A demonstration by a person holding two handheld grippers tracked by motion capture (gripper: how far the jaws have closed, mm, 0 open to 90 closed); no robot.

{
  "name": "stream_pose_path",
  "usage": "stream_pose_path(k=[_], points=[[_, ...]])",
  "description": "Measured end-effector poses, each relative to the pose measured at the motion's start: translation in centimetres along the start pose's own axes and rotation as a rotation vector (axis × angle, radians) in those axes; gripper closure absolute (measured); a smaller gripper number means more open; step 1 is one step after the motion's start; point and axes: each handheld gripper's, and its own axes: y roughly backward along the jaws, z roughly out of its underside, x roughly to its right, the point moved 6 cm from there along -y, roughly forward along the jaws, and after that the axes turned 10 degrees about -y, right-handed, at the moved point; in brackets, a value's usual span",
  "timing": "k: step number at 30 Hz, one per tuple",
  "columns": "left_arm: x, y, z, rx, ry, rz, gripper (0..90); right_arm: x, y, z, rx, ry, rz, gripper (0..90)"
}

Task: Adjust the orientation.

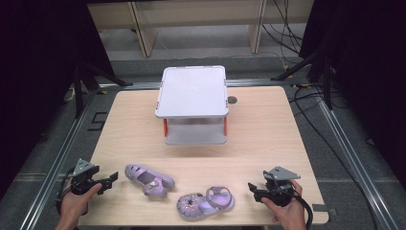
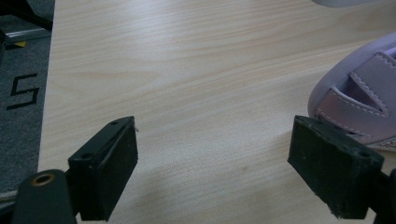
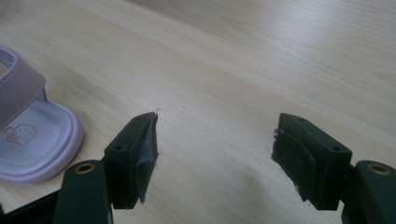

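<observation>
A pale wooden table (image 1: 268,129) is sitting in front of me, and toward its far middle a grey plastic box with a flat lid (image 1: 192,91) and orange latches is standing. Near the front edge, two lilac child's sandals are lying side by side: the left sandal (image 1: 148,178) is pointing toward the right, and the right sandal (image 1: 206,202), with small decorations on its toe, is lying nearer the edge. In the right gripper view a little cartoon figure is showing printed on its insole (image 3: 18,133); I can't read any words there. On the floor left of the table, a black "5" (image 2: 22,91) is marked. The left gripper (image 1: 110,179) is resting just left of the left sandal, jaws standing wide apart. The right gripper (image 1: 252,189) is sitting right of the other sandal, jaws likewise spread.
</observation>
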Motion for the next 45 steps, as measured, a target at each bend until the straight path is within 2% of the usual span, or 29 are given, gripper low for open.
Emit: stream_pose_path(k=[1,2,3,4,5,9,11,14,15,16,19,21,22,23,25,27,30,31,35,37,38,45], points=[[0.0,-0.1,0.0,0.004,0.0,-0.001,15.1,-0.2,0.2,0.0,-0.005,-0.013,-0.029,30.3],[0.0,-0.1,0.0,0.003,-0.002,-0.001,15.1,-0.6,0.3,0.1,-0.003,-0.044,-0.025,30.3],[0.0,-0.1,0.0,0.003,-0.002,-0.001,15.1,-0.6,0.2,0.0,-0.008,-0.006,-0.041,30.3],[0.0,-0.1,0.0,0.009,-0.003,0.003,15.1,-0.7,0.2,-0.1,-0.004,0.001,-0.048,30.3],[0.0,-0.1,0.0,0.003,-0.002,-0.001,15.1,-0.8,0.2,-0.2,0.005,0.01,-0.03,30.1],[0.0,-0.1,0.0,0.004,0.001,-0.002,15.1,-1.6,0.4,-0.5,0.021,0.016,-0.056,29.1],[0.0,-0.2,0.0,0.009,0.0,0.004,15.1,-2.5,0.4,-1.0,0.039,0.067,-0.086,29.1],[0.1,-0.2,0.0,0.013,0.001,0.009,15.1,-3.9,0.3,-1.3,0.038,0.086,-0.137,30.1],[0.1,-0.2,0.0,0.013,0.001,0.009,15.1,-3.9,0.3,-1.3,0.038,0.086,-0.137,30.1],[0.0,-0.2,0.1,0.008,-0.001,0.003,15.1,-4.5,0.3,-1.5,0.045,0.126,-0.148,32.7],[0.0,-0.2,0.1,0.002,0.0,-0.001,15.1,-5.7,0.4,-1.6,0.052,0.151,-0.187,36.5],[-0.1,-0.3,0.2,0.001,-0.004,-0.004,15.1,-6.4,0.4,-1.8,0.063,0.186,-0.204,41.6],[-0.1,-0.3,0.1,0.006,0.001,0.005,15.1,-6.6,0.5,-1.9,0.069,0.217,-0.187,43.2],[-0.1,-0.3,0.1,0.006,0.001,0.005,15.1,-6.6,0.5,-1.9,0.069,0.217,-0.187,43.2],[-0.1,-0.3,0.2,0.0,-0.007,-0.002,15.1,-6.9,0.8,-2.3,0.074,0.262,-0.168,44.0],[-0.1,-0.3,0.2,0.001,-0.007,0.0,15.1,-7.0,1.0,-2.7,0.086,0.24,-0.197,44.2],[-0.1,-0.3,0.1,0.008,0.001,0.005,15.1,-7.0,1.0,-3.1,0.091,0.254,-0.208,45.0],[-0.1,-0.2,0.2,-0.008,-0.002,-0.001,15.1,-7.6,0.7,-3.2,0.085,0.27,-0.242,46.1],[-0.1,-0.3,0.2,0.004,0.004,-0.002,15.1,-9.2,-0.2,-3.2,0.045,0.337,-0.29,47.7],[-0.1,-0.3,0.2,0.005,0.006,-0.003,15.1,-9.6,-0.6,-3.2,0.036,0.35,-0.305,47.8],[-0.1,-0.2,0.2,0.001,0.004,-0.003,15.1,-10.3,-1.2,-3.2,0.011,0.366,-0.325,48.0],[-0.2,-0.3,0.2,0.005,0.006,0.002,15.1,-10.6,-2.4,-3.3,-0.036,0.391,-0.358,50.4]])
